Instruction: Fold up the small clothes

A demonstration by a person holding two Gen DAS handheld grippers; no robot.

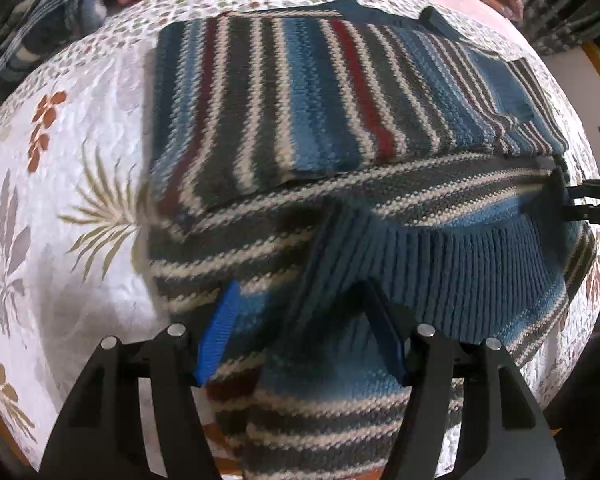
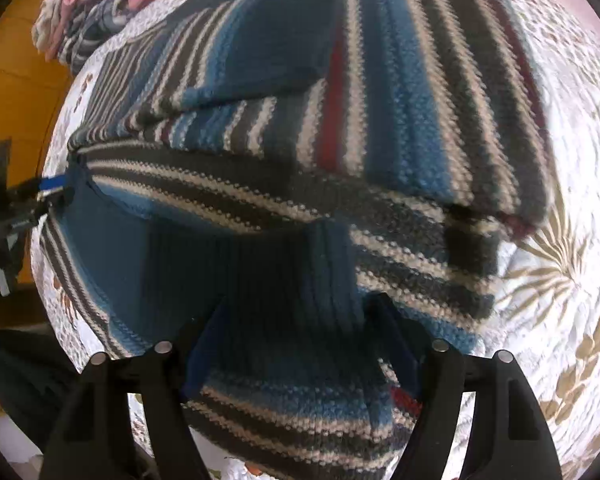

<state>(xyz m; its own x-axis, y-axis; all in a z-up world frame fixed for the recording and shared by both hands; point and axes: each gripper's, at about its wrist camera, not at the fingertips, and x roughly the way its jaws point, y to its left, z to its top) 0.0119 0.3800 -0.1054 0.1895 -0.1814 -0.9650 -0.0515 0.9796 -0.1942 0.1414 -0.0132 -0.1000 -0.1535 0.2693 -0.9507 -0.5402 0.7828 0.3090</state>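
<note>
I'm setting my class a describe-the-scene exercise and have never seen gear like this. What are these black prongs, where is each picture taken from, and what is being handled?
There is no robot here. A person holds a two-fingered gripper in each hand, and each one has a wide-angle camera looking along its fingers. One picture comes from the left gripper, the other from the right gripper. The black prongs with blue pads are the jaws. A striped knitted sweater, partly folded, lies on a floral bedspread. Each pair of jaws appears to pinch the sweater's near edge, one towards each side. More clothes are heaped at the far side.
</note>
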